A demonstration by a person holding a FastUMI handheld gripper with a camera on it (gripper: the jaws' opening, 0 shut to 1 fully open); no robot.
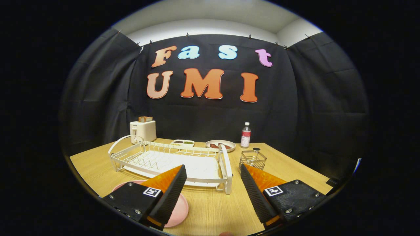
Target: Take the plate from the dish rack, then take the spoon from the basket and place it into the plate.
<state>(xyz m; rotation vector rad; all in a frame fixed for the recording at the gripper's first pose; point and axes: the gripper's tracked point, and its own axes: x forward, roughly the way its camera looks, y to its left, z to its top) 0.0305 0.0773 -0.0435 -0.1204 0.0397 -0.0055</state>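
Observation:
A pink plate [178,209] lies flat on the wooden table, mostly hidden under my left finger [167,193]. My gripper [213,178] is open, with bare table between the fingers and nothing held. Just beyond the fingers stands the white wire dish rack [170,160], with no dishes in it. The small wire basket [252,159] stands to the right of the rack, just past my right finger [257,193]. I cannot make out a spoon in the basket.
At the back of the table [295,164] stand a white toaster [143,130] with bread in it, a small divided dish [182,142], a white plate with food [220,145] and a plastic bottle [245,135]. Black cloth walls close in the booth.

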